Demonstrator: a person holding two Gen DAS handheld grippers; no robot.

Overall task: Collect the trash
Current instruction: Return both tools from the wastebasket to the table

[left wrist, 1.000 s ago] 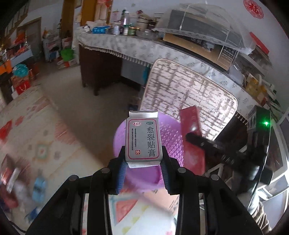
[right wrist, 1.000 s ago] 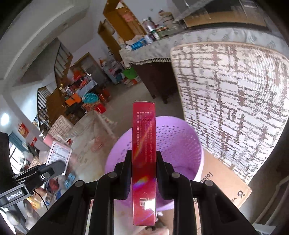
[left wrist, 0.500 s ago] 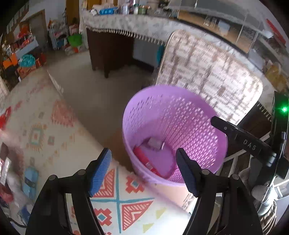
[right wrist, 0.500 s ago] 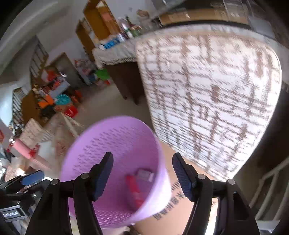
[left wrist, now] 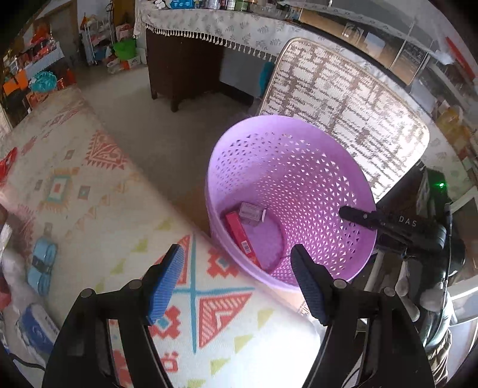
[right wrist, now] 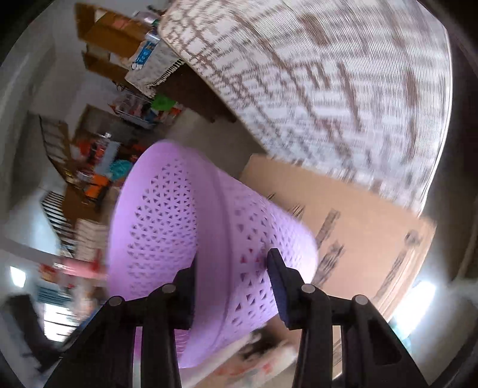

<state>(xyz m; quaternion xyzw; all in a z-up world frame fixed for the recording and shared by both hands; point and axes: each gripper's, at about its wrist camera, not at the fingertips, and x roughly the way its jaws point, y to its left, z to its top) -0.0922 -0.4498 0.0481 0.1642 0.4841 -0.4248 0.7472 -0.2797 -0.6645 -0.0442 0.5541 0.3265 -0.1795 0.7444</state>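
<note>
The purple mesh basket (left wrist: 298,179) stands on the floor at the edge of the rug. A long red box (left wrist: 239,235) and a small grey-white box (left wrist: 252,212) lie on its bottom. My left gripper (left wrist: 237,283) hangs open and empty above the basket's near rim. In the blurred right wrist view, my right gripper (right wrist: 234,283) straddles the wall of the basket (right wrist: 167,215); its jaws are closing with the rim between them, a gap still showing. One of its fingers (left wrist: 373,219) reaches in over the right rim.
A patterned rug (left wrist: 89,185) lies on the left, with blue packets (left wrist: 41,262) on it. A woven panel (left wrist: 343,98) leans behind the basket and a cardboard box (right wrist: 358,226) stands beside it. A cloth-covered table (left wrist: 224,27) is at the back.
Both grippers let go of their boxes, the white one and the red one, which now lie in the basket. Both hands sank; the right one rolled and came down astride the basket's rim.
</note>
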